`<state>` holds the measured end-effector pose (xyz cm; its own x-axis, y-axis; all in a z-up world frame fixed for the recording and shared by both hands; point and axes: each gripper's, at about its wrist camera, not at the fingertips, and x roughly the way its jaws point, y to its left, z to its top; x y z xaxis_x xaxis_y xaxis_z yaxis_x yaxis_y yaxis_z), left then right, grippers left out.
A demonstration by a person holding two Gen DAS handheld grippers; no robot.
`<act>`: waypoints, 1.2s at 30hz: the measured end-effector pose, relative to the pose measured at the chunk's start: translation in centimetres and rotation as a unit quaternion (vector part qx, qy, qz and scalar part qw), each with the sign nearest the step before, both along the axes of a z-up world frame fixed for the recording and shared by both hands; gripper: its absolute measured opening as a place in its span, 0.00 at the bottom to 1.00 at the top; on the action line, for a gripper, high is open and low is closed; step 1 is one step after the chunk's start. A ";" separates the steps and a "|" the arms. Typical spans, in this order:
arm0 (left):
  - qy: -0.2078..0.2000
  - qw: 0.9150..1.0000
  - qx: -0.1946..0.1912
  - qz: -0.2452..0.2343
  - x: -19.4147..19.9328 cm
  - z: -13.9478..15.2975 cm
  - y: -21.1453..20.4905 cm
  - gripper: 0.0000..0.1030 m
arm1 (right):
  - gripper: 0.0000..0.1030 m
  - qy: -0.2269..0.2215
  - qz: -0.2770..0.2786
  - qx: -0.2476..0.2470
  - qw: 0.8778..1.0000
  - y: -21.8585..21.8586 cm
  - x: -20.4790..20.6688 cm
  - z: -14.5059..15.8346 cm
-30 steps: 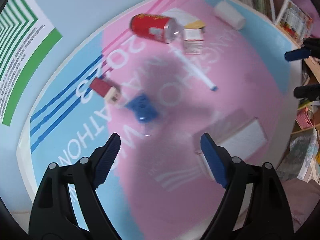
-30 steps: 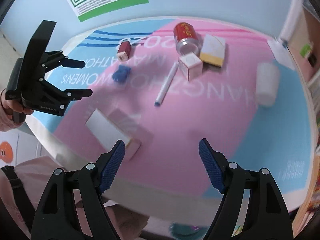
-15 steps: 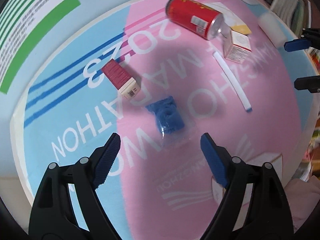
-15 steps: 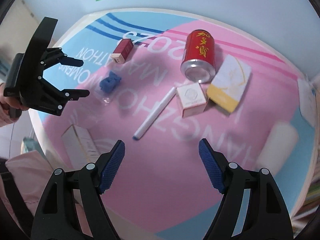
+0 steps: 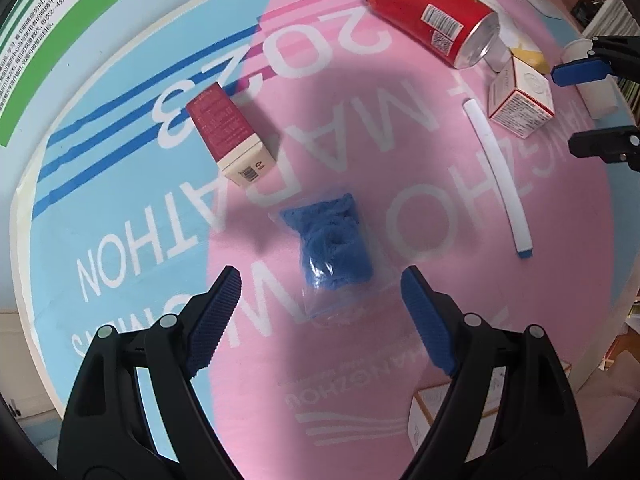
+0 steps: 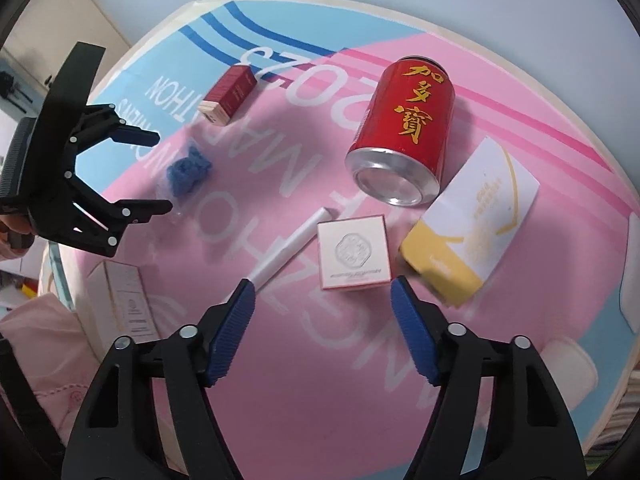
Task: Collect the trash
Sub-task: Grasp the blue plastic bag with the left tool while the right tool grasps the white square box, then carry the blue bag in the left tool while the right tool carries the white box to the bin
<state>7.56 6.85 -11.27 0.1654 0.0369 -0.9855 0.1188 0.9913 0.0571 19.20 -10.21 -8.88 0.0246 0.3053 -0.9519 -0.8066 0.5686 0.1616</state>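
left wrist view: left gripper (image 5: 318, 284) spread wide, holding nothing, poised over the pink-and-blue marathon banner (image 5: 160, 248) covering the round table. blue crumpled item in clear plastic bag (image 5: 334, 244) lies just ahead, between the fingertips' line. dark red small box (image 5: 230, 136) beyond to the left, on its side. red drink can (image 5: 430, 12) lies tipped farther off, open end toward white-pink carton (image 5: 522, 100). white tube with blue tip (image 5: 500, 172) to the right. right gripper's tips (image 5: 592, 108) enter at the right edge.

right wrist view: right gripper (image 6: 322, 304) wide open, empty. white-pink carton (image 6: 354, 252) just ahead between its fingers, white tube (image 6: 286, 252) beside it on the left. red drink can (image 6: 404, 128) beyond; yellow-white box (image 6: 474, 224) at right, touching the can. left gripper (image 6: 160, 172) open, flanking the blue bagged item (image 6: 188, 170).
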 end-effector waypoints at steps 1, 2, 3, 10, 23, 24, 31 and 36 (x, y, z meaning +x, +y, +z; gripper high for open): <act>0.001 1.000 0.000 0.002 0.2 -0.2 0.0 0.78 | 0.67 0.000 0.002 -0.002 1.000 0.1 0.3 -0.2; 0.003 1.000 -0.001 0.003 0.4 -0.3 0.1 0.78 | 0.66 0.001 0.003 -0.003 1.000 0.2 0.4 -0.4; 0.005 1.000 0.000 0.005 0.6 -0.5 0.1 0.78 | 0.64 0.001 0.006 -0.006 1.000 0.3 0.6 -0.6; 0.018 1.000 -0.005 0.017 1.9 -2.1 -0.1 0.77 | 0.58 0.002 0.020 -0.018 1.000 0.6 1.0 -1.7; 0.032 0.999 -0.033 0.022 2.3 -4.4 -0.2 0.70 | 0.43 0.017 0.008 -0.028 0.999 1.0 1.5 -3.3; 0.032 0.999 -0.036 0.022 2.3 -4.4 -0.2 0.68 | 0.43 0.017 0.009 -0.028 0.999 1.1 1.5 -3.3; 0.024 0.999 -0.046 0.014 2.3 -4.4 -0.5 0.46 | 0.41 0.012 0.013 -0.029 0.999 1.7 1.2 -3.3; 0.023 0.998 -0.063 0.021 2.6 -3.6 0.2 0.33 | 0.41 0.009 0.010 -0.028 1.000 1.6 0.9 -2.9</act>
